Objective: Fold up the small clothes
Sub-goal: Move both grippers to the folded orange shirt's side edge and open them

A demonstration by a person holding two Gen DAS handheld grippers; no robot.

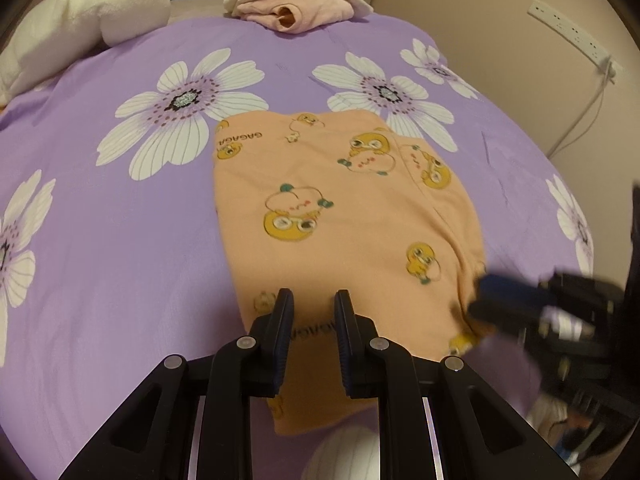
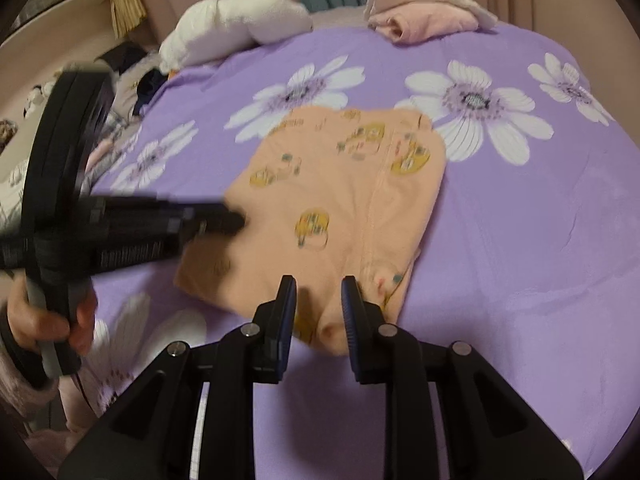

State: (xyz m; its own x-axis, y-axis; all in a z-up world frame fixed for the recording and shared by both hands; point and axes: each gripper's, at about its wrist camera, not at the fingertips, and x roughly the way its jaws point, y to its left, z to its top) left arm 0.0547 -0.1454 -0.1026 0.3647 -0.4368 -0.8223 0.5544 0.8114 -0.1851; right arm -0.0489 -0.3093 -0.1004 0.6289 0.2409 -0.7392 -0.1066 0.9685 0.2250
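An orange garment (image 1: 340, 208) printed with yellow ducks lies folded flat on the purple flowered bedsheet (image 1: 120, 240). My left gripper (image 1: 314, 294) hovers over its near edge. The jaws stand narrowly apart, and flat cloth shows in the gap, not pinched. In the right wrist view the left gripper (image 2: 236, 220) is blurred above the left side of the garment (image 2: 344, 200) and casts a shadow on it. My right gripper (image 2: 319, 282) is over the garment's near right corner, narrowly open, gripping nothing. It shows blurred at that corner (image 1: 480, 296) in the left wrist view.
Folded pink and cream clothes (image 1: 296, 4) lie at the bed's far edge, a white plush pillow (image 1: 80, 28) to their left. A power strip (image 1: 572, 32) hangs on the right wall. A person's hand (image 2: 48, 320) holds the left gripper's handle. Dark clutter (image 2: 132, 80) lies beyond the bed's left side.
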